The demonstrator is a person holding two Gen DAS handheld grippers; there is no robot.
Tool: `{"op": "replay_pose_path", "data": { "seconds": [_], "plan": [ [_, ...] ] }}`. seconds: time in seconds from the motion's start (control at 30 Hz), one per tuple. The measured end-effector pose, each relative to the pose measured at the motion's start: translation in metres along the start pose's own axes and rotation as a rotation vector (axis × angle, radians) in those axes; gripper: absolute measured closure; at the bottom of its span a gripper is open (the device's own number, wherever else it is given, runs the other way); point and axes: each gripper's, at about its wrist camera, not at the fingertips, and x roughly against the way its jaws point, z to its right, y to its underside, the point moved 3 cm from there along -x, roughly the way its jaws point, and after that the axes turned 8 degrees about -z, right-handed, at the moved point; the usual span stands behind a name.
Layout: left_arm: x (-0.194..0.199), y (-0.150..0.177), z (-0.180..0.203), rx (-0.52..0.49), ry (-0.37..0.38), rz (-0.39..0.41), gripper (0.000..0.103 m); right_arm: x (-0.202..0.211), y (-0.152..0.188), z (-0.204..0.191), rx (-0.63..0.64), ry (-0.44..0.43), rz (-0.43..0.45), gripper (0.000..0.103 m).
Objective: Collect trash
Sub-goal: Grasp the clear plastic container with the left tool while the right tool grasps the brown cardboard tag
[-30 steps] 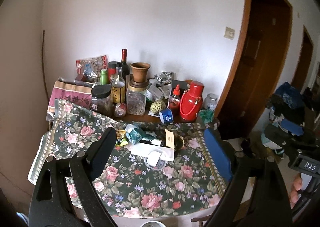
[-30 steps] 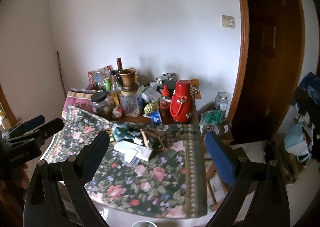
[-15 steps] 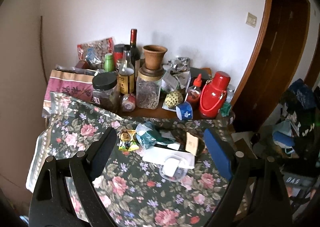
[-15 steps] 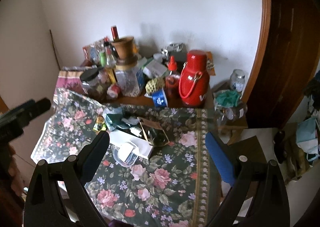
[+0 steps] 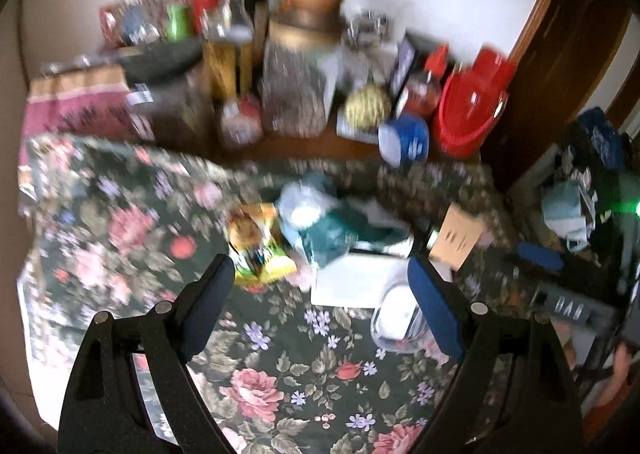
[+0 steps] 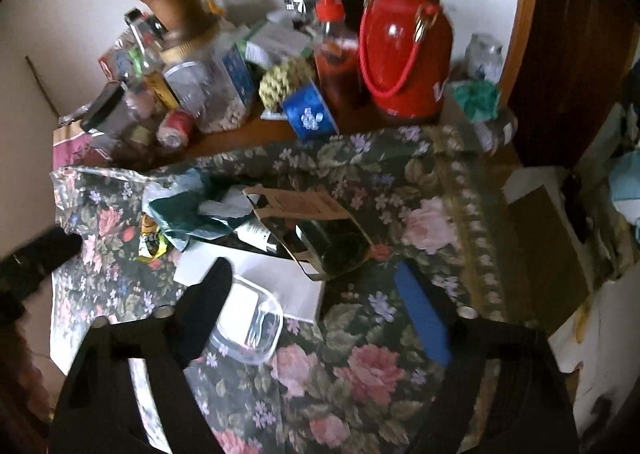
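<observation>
Plainly, both grippers are spread and empty above the floral-clothed desk (image 6: 360, 374); the left gripper (image 5: 320, 306) is faced by the trash heap just ahead, a yellow snack wrapper (image 5: 256, 250) nearest its left finger; the right gripper (image 6: 316, 294) is nearer the clear plastic container (image 6: 250, 322), beside its left finger, and the dark bottle in a cardboard sleeve (image 6: 320, 230), whose long axis is laid left to right; only "DAS" (image 5: 570, 308) can be read, on a device at the right edge of the left view.

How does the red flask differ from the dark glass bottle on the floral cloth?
The red flask stands upright; the dark glass bottle lies on its side. The flask is opaque red with a rope handle; the bottle is dark, see-through and partly wrapped in cardboard. The flask stands on bare wood behind the floral cloth, the bottle among the trash.
</observation>
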Motion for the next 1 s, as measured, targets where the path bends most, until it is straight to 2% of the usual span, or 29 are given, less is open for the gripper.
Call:
{"op": "replay_pose_path", "data": {
  "seconds": [0.1, 0.23, 0.3, 0.4, 0.53, 0.67, 0.8, 1.0],
  "plan": [
    [-0.030, 0.009, 0.003, -0.009, 0.025, -0.079, 0.018, -0.013, -0.008, -0.001, -0.017, -0.085, -0.024, 0.051],
    [-0.063, 0.021, 0.010, -0.010, 0.055, -0.168, 0.028, -0.027, -0.017, -0.006, 0.013, -0.088, -0.023, 0.064],
    [-0.074, 0.026, 0.012, -0.010, 0.067, -0.200, 0.033, -0.033, -0.021, -0.009, 0.030, -0.098, -0.028, 0.082],
    [-0.083, 0.033, 0.018, -0.019, 0.087, -0.229, 0.043, -0.034, -0.023, -0.015, 0.062, -0.100, -0.021, 0.095],
    [-0.092, 0.037, 0.024, -0.023, 0.109, -0.250, 0.059, -0.023, -0.023, -0.020, 0.117, -0.050, 0.013, 0.100],
    [-0.098, 0.039, 0.032, -0.027, 0.114, -0.262, 0.073, -0.009, -0.019, -0.016, 0.119, -0.052, 0.016, 0.101],
    [-0.101, 0.039, 0.037, -0.018, 0.134, -0.260, 0.075, 0.006, -0.013, -0.011, 0.114, -0.046, 0.029, 0.101],
    [-0.103, 0.041, 0.043, 0.016, 0.179, -0.266, 0.090, 0.028, -0.001, 0.000, 0.089, -0.030, 0.049, 0.101]
  ]
}}
